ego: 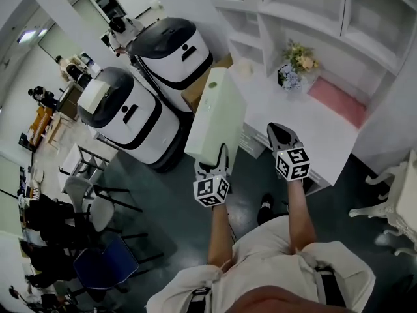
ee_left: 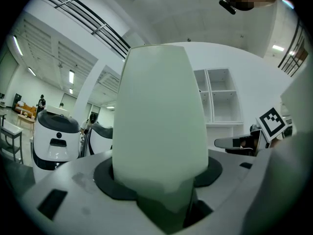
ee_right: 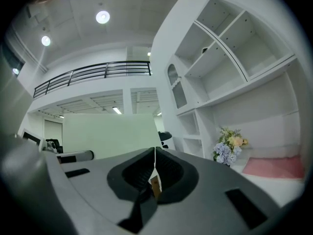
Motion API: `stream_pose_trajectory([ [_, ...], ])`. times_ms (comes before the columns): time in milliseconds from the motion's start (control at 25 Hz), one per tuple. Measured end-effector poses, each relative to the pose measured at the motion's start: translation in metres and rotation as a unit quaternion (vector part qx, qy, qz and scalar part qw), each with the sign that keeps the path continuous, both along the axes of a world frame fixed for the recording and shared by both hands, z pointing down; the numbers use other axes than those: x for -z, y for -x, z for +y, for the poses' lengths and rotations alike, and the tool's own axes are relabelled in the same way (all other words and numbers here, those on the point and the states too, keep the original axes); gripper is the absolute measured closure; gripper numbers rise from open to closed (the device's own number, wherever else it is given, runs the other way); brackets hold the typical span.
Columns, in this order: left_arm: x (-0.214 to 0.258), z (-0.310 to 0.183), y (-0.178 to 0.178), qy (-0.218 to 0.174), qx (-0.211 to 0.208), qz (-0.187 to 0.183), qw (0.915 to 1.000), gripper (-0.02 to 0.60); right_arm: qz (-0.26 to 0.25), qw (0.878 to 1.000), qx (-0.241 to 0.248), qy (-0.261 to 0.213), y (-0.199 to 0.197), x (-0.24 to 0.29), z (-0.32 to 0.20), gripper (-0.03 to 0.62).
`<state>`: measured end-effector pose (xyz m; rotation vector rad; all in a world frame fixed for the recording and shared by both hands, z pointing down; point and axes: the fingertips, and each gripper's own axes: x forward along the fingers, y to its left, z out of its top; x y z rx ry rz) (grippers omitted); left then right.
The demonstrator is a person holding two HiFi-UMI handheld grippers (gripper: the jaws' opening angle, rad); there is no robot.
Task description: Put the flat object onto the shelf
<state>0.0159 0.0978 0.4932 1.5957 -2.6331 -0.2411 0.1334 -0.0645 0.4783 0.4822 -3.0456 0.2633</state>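
Observation:
The flat object is a pale green box [ego: 215,114] that stands upright in front of me, and my left gripper [ego: 220,156] is shut on its lower edge. It fills the left gripper view [ee_left: 159,111], wedged between the jaws of the left gripper [ee_left: 159,175]. My right gripper [ego: 279,129] hangs just right of the box with nothing in it, and its jaws [ee_right: 155,153] are shut together. The white shelf unit [ego: 306,12] rises ahead and to the right above a white counter [ego: 326,135]. Through the right gripper view I see the box [ee_right: 110,133] to the left and the shelf unit [ee_right: 220,67] to the right.
A flower bunch [ego: 296,64] and a pink mat [ego: 339,103] lie on the counter. Two white-and-black machines [ego: 130,116] [ego: 172,47] stand left of the box. Chairs [ego: 98,266] crowd the lower left, and a white ornate piece of furniture [ego: 397,201] stands at the right edge.

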Motion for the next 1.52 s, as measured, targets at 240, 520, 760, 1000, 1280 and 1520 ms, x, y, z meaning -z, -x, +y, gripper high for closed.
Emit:
stream_pose_trajectory([
  [240,0.006,-0.050,0.031,0.008,-0.019,-0.002,0.9998,0.316,-0.003,1.000,-0.016,0.000,0.026,0.001,-0.050,0.523],
  [520,0.008,-0.097,0.068,0.015,-0.034,-0.005,0.9993,0.316,-0.012,0.999,-0.029,0.001,0.057,-0.003,-0.098,0.523],
  [760,0.008,-0.117,0.093,0.011,-0.040,-0.003,0.9992,0.316,-0.021,1.000,-0.011,0.001,0.081,-0.001,-0.125,0.523],
  [1000,0.010,-0.119,0.112,0.001,-0.028,0.006,0.9996,0.316,-0.016,1.000,-0.007,0.005,0.092,-0.010,-0.135,0.523],
  [1280,0.004,-0.127,0.127,-0.033,-0.040,0.052,0.9973,0.316,-0.005,1.000,-0.015,-0.001,0.098,-0.017,-0.145,0.523],
  [1520,0.001,-0.155,0.155,-0.032,-0.076,0.049,0.9953,0.316,-0.036,0.998,-0.049,0.015,0.110,-0.016,-0.170,0.525],
])
